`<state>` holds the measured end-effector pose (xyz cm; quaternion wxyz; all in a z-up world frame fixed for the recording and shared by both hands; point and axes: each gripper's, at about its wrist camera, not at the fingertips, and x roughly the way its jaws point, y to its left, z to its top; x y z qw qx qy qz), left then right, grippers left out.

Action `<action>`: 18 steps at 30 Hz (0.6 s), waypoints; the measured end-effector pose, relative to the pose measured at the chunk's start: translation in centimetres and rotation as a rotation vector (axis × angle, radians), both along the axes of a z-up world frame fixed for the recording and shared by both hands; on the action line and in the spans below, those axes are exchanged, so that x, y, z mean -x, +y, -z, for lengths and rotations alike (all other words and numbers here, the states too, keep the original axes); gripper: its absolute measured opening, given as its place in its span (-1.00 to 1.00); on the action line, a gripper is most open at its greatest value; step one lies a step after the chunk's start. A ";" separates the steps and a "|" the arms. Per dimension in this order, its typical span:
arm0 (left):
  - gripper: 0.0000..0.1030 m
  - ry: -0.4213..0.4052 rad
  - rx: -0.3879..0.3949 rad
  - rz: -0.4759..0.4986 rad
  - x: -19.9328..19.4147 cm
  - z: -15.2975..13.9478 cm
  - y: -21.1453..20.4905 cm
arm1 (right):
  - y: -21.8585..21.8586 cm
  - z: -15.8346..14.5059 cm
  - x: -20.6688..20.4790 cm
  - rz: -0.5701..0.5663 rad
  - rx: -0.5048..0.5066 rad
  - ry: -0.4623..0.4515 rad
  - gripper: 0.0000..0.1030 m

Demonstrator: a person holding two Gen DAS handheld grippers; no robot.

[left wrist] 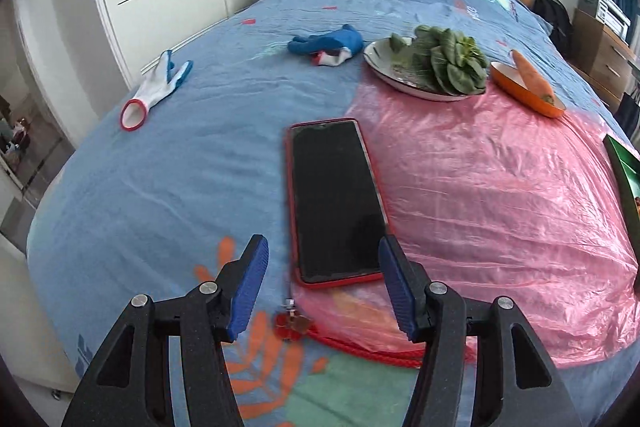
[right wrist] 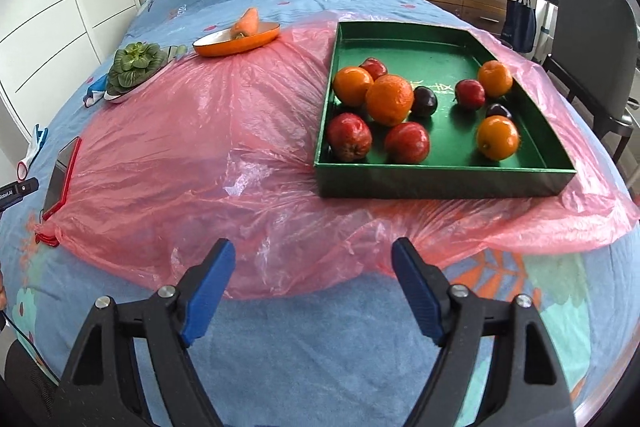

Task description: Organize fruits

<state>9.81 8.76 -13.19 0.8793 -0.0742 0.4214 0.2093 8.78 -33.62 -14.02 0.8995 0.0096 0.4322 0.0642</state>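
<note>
A shallow green tray (right wrist: 440, 183) with straight card-like walls is sitting on a crinkled, glossy pink plastic sheet (right wrist: 192, 147) spread over a blue printed bed cover (right wrist: 320, 347). Inside the tray, round fruit is lying loose: dimpled oranges (right wrist: 389, 99), waxy red apples (right wrist: 349, 137) and small dark plums (right wrist: 424, 101), most of them crowding the tray's left half.

Left of the tray, at the sheet's far edge, a glossy orange oval dish (right wrist: 224, 47) is carrying a tapered carrot (right wrist: 246, 21), and further left a pale round plate (left wrist: 384, 67) is holding crinkly leafy greens (left wrist: 452, 63). Well left of the tray, a flat black phone (left wrist: 334, 199) in a red case is lying half on the sheet's edge, with a braided red cord (left wrist: 360, 347) just beside it. Beyond the sheet, a white knit glove (left wrist: 154, 91) and a blue glove (left wrist: 328, 43) are resting on the cover.

The left gripper (left wrist: 322, 287) is hanging over the phone's near end, its ribbed blue pads apart and grasping nothing. The right gripper (right wrist: 312, 291) is hovering over the sheet's near edge in front of the tray, jaws spread wide and empty.
</note>
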 end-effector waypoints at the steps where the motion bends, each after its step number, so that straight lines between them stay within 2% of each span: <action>1: 0.01 -0.002 0.005 -0.014 0.4 0.0 0.5 | -0.2 -0.3 0.4 0.005 0.013 -0.015 1.00; 5: 0.01 -0.012 0.003 -0.046 1.2 0.0 2.2 | 1.0 -1.8 1.5 -0.028 0.030 -0.072 1.00; 9: 0.01 -0.013 -0.011 -0.061 1.5 -0.2 3.0 | 5.0 -1.8 1.1 -0.173 0.068 -0.091 1.00; 14: 0.01 0.003 -0.022 -0.071 1.7 0.1 3.7 | 8.1 0.2 -1.0 -0.266 0.080 -0.048 1.00; 18: 0.01 0.018 -0.001 -0.003 1.7 0.1 2.0 | 8.6 1.3 -2.2 -0.269 0.069 -0.013 1.00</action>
